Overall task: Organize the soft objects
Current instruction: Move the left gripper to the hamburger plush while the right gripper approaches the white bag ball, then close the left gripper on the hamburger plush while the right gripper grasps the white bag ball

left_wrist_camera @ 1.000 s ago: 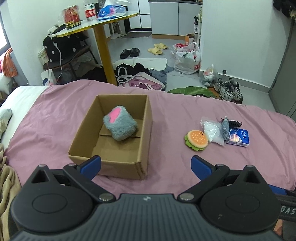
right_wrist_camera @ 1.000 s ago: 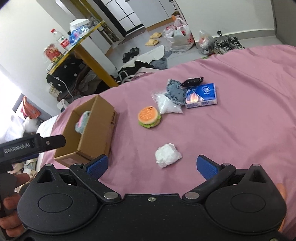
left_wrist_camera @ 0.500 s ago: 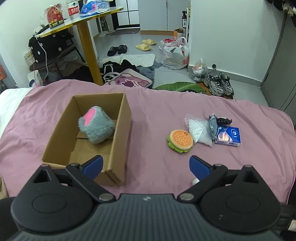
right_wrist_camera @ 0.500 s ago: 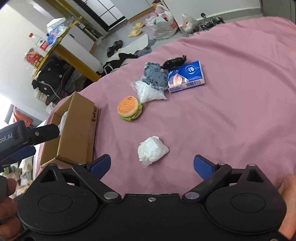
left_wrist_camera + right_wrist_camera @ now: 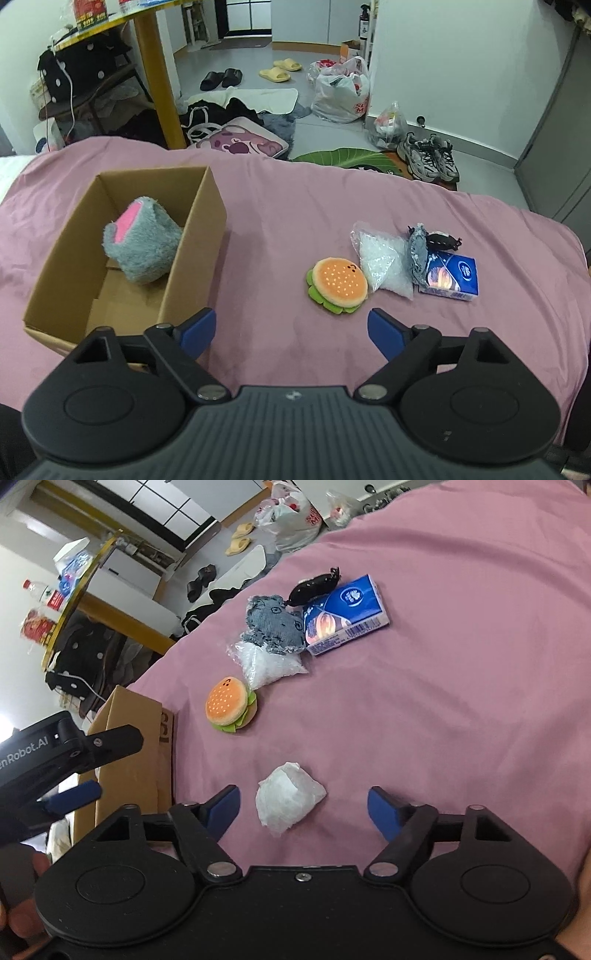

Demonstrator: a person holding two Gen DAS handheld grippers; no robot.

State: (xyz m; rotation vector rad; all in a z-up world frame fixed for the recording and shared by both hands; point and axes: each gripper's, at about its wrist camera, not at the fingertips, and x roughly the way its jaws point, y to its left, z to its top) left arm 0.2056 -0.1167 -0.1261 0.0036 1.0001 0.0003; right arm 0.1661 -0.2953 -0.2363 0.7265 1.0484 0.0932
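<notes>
Right gripper (image 5: pixel 303 805) fingers spread around white wad (image 5: pixel 288 797) on bed (image 5: pixel 461 701), left gripper (image 5: pixel 291 332) fingers apart, burger plush (image 5: pixel 338 280) at 1 o'clock, grey plush (image 5: pixel 142 240) lodged in cardboard box (image 5: pixel 192 258)

This is a bedroom in someone's home. A big bed with a pink sheet (image 5: pixel 295 206) fills most of the room. On the grey floor past the bed lie yellow slippers (image 5: pixel 279 70), black slippers (image 5: pixel 221 78), and a pair of sneakers (image 5: pixel 430 157) by the wall. Clothes and bags (image 5: pixel 236 123) sit in a pile, with a stuffed plastic shopping bag (image 5: pixel 341 96) nearby. A yellow table (image 5: pixel 155 70) holds snack packets.
</notes>
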